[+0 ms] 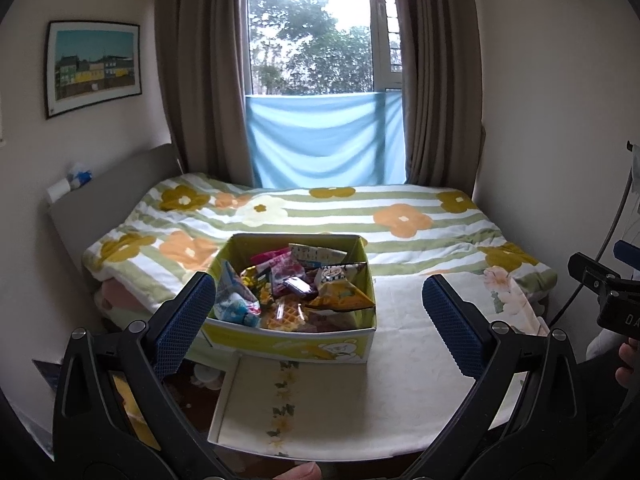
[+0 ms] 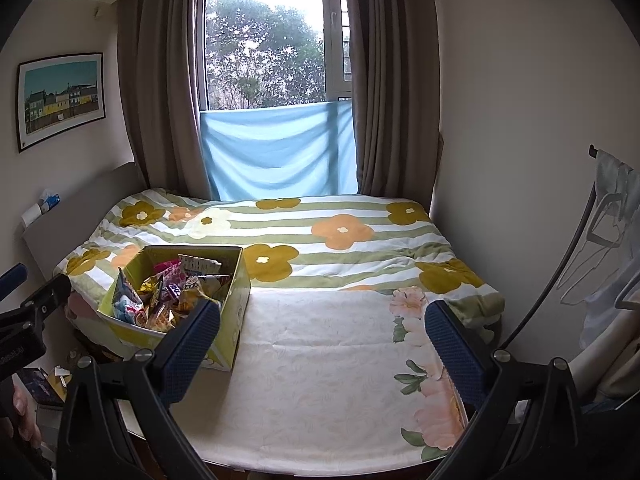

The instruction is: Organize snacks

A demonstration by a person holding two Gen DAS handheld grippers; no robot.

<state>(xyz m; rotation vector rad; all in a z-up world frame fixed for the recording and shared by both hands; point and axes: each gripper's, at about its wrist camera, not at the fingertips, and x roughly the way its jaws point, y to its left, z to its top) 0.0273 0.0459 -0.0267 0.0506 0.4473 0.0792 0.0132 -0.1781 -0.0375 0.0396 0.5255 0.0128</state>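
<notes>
So both my grippers are spread wide with nothing between the pads. In the left wrist view my left gripper (image 1: 318,322) frames the snack box (image 1: 296,344) pretty nicely: the box sits center frame, closer to my left finger than to the right one, and that blue pad (image 1: 186,318) overlaps the box's left corner in the picture. Can't tell if it's actually touching the cardboard or just in front of it.

From the right wrist view my right gripper (image 2: 322,346) is over the bare cream floral sheet (image 2: 320,380), and the box (image 2: 236,312) is off at the left-center of the frame, partly behind my left-side pad (image 2: 190,348). The space between those jaws just shows sheet.

The box itself is a yellow-green open-top carton with a cartoon bear printed on the front. It's piled full of snacks (image 1: 288,292): a blue and white bag on the left side, a pink wrapper toward the back, a dark purple packet in the middle, a yellow bag at the right, and something waffle-patterned at the front edge.

Box sits on the sheet at the near left part of the bed, with the flowered striped quilt (image 1: 320,216) right behind it.
</notes>
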